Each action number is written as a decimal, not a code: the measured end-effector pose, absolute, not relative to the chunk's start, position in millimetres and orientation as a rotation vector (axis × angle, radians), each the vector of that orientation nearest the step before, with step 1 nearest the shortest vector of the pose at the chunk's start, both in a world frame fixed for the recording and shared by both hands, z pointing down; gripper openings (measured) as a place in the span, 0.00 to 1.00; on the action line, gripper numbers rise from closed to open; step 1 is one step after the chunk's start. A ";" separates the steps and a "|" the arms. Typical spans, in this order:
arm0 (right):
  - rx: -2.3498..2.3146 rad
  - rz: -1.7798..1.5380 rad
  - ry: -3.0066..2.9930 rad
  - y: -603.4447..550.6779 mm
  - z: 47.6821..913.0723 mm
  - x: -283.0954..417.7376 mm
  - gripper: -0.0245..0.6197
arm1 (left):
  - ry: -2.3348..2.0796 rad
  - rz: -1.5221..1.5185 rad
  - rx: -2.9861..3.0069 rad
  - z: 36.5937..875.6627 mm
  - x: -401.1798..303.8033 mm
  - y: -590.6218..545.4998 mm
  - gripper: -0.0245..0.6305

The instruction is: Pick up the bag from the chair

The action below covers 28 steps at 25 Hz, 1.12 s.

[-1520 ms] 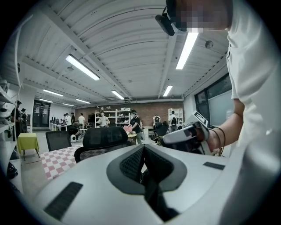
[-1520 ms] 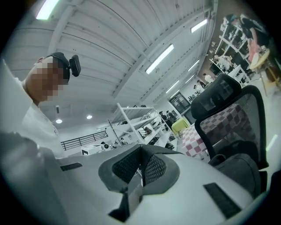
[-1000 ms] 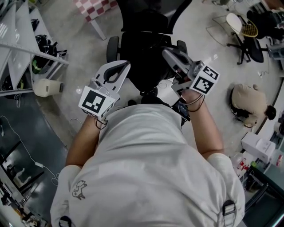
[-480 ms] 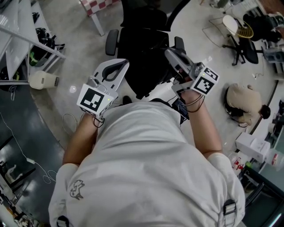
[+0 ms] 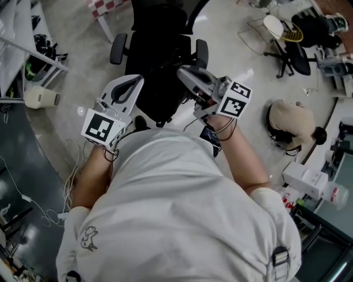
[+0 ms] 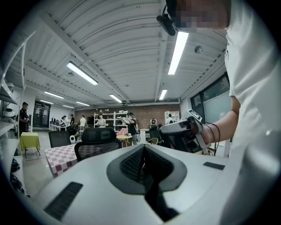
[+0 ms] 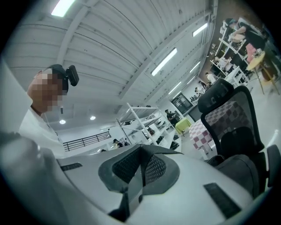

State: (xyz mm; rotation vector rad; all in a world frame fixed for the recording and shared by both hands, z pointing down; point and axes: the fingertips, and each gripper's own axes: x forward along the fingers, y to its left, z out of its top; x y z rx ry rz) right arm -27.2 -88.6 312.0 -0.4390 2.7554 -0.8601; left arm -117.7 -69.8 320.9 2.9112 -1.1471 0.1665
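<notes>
left gripper point(image 5: 135, 82) point(image 6: 142, 148): clenched, pads pressed together, nothing between them
right gripper point(image 5: 186, 74) point(image 7: 141, 150): same, jaws fully closed and empty, touching nothing

pose: both are held up in front of the chest with elbows bent and forearms angled forward. They sit side by side but apart, noses aimed away from the body toward the chair point(image 5: 160, 52) point(image 7: 232, 116). Both are tipped up, since each gripper view is mostly ceiling and strip lights. The right gripper also shows in the left gripper view point(image 6: 184, 134), level with the left one and pointing the same way

bag: in the head view I can't separate it from the black seat, it's all one dark mass. The right gripper view shows a dark grey rounded mass point(image 7: 240, 170) on the seat below the mesh backrest, and I cannot tell if that's the bag or the cushion. Its long axis and heading aren't readable in any view

chair stands just ahead of both grippers, backrest on the far side, checkered table point(image 5: 105, 6) point(image 6: 66, 156) beyond it
</notes>
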 end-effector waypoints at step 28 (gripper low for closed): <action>-0.297 -0.924 2.826 125.5 333.0 146.4 0.09 | -1.256 0.245 2.803 340.2 48.9 137.0 0.05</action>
